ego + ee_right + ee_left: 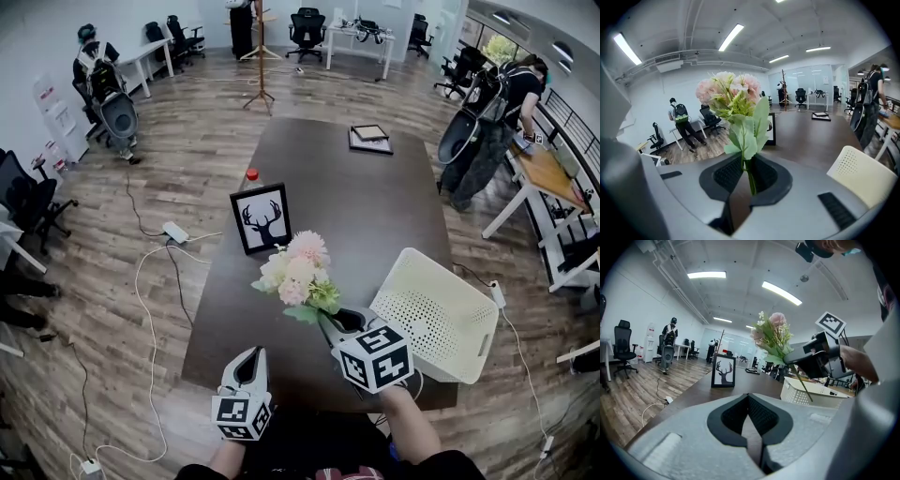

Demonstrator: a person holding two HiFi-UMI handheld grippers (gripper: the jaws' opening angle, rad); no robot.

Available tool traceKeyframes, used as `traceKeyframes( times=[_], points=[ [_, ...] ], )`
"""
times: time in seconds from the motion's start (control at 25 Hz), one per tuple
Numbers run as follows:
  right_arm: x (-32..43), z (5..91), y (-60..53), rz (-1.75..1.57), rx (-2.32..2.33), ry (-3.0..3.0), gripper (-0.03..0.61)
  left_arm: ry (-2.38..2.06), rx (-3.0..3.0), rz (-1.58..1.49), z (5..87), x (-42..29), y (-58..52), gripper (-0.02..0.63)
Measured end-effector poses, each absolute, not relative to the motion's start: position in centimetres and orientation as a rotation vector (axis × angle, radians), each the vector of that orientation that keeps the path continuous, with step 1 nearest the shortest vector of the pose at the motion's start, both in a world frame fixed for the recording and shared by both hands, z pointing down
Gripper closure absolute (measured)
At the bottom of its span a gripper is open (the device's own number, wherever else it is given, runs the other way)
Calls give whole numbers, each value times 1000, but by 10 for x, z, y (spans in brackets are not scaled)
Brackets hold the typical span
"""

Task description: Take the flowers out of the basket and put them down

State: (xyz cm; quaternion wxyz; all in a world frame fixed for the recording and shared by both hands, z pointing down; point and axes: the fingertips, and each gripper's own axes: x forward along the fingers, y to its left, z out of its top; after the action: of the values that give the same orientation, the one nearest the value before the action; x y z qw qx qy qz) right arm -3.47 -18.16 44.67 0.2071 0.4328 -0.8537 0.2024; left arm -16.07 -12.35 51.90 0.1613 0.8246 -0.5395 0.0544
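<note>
Flowers (298, 274): our right gripper (343, 324) pinches the stem; left gripper (249, 362) closed, empty. We should lay them gently on table (375, 206), clear of basket (441, 314).

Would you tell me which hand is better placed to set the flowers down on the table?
Right: the right gripper clamps the flowers above the table; the left gripper holds nothing.
</note>
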Motion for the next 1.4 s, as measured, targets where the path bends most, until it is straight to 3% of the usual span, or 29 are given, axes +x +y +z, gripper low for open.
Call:
traceKeyframes(
  times=[1.4],
  points=[
    [-92,585,-152,946,1058,-2156,522,-1609,2288,148,530,-199,-111,604]
  ],
)
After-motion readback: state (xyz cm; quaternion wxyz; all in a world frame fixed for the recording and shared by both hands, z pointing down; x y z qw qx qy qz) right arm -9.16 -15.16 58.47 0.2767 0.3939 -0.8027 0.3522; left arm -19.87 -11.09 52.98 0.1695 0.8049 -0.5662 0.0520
